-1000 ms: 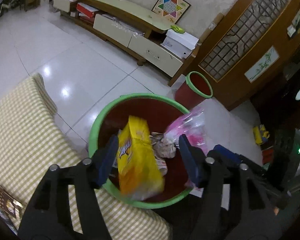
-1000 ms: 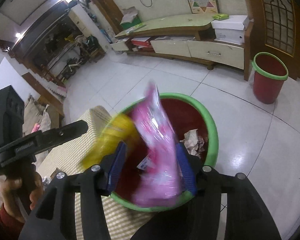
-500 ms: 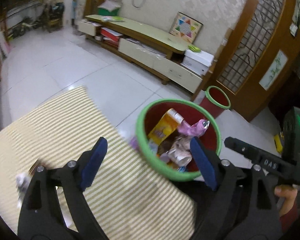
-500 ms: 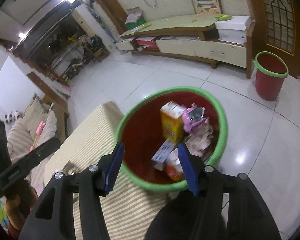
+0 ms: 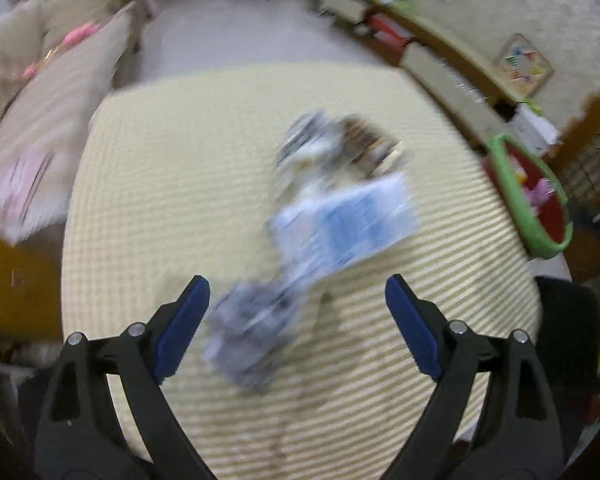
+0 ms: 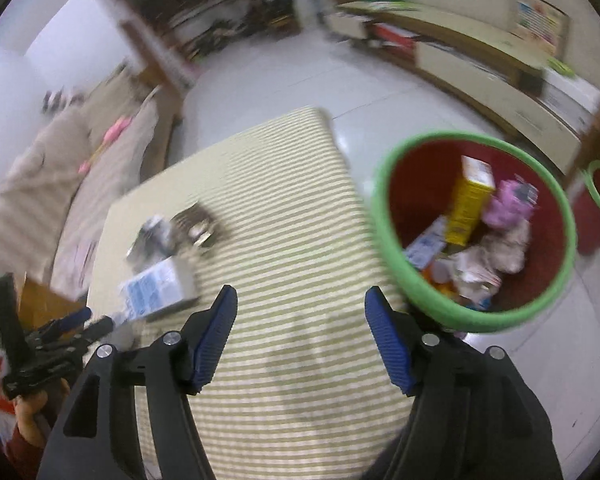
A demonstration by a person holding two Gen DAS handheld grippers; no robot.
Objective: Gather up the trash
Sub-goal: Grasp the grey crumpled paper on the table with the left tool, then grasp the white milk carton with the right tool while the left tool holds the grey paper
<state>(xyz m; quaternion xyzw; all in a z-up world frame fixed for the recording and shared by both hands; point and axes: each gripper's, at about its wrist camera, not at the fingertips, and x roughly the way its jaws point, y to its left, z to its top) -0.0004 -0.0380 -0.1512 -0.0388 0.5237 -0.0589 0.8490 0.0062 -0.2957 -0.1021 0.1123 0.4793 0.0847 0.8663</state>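
Observation:
A red bin with a green rim (image 6: 556,288) stands beside the checked table (image 6: 284,248); it also shows in the left wrist view (image 5: 540,236). Inside lie a yellow box (image 6: 470,204), a pink wrapper (image 6: 508,204) and crumpled paper (image 6: 504,248). On the table lie a blue-and-white carton (image 5: 352,216) (image 6: 156,290), a grey crumpled wrapper (image 5: 252,332) and a dark packet (image 5: 368,144) (image 6: 196,220), all blurred. My left gripper (image 5: 298,320) is open and empty over the grey wrapper. My right gripper (image 6: 300,336) is open and empty above the table, left of the bin.
A beige sofa (image 6: 40,184) with pink items lies beyond the table's left side. A long low TV cabinet (image 6: 480,64) runs along the far wall. A second red bin (image 6: 596,208) stands at the right. White tile floor (image 6: 284,80) lies between.
Both grippers swung left, away from the bin and over the table. The yellow box and pink wrapper, held a second ago, now lie in the bin. Both jaws stand open.

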